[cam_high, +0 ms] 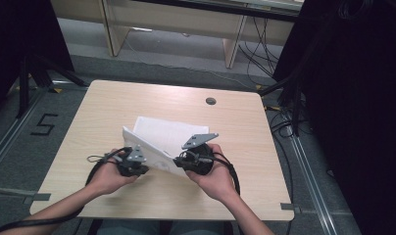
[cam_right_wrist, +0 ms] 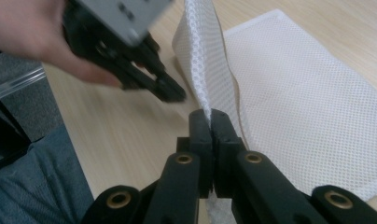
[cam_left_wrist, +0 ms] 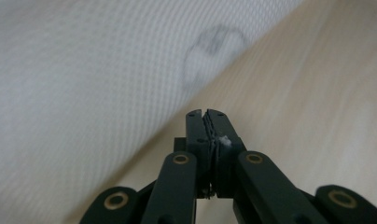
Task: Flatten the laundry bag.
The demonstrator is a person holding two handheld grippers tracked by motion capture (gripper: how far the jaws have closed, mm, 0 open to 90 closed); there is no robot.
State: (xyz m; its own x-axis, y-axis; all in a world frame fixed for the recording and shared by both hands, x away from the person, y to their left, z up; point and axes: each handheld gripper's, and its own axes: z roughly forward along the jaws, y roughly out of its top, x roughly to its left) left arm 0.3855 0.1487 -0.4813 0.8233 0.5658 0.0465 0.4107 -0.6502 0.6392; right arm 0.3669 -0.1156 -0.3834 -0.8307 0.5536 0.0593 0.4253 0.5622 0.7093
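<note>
A black number 5 point(cam_high: 43, 124) is marked on the grey floor point(cam_high: 19, 161), left of the counter point(cam_high: 108, 98); nothing else can be read.

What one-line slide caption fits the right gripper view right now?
Right gripper shut on the lifted edge of a white mesh cloth, left gripper close alongside over the wooden table.

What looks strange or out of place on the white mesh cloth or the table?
The white mesh cloth is not lying flat: the right gripper pinches its near edge and holds it up from the table. In the left gripper view a faint grey smudge marks the mesh. Nothing looks torn or spilled.
</note>
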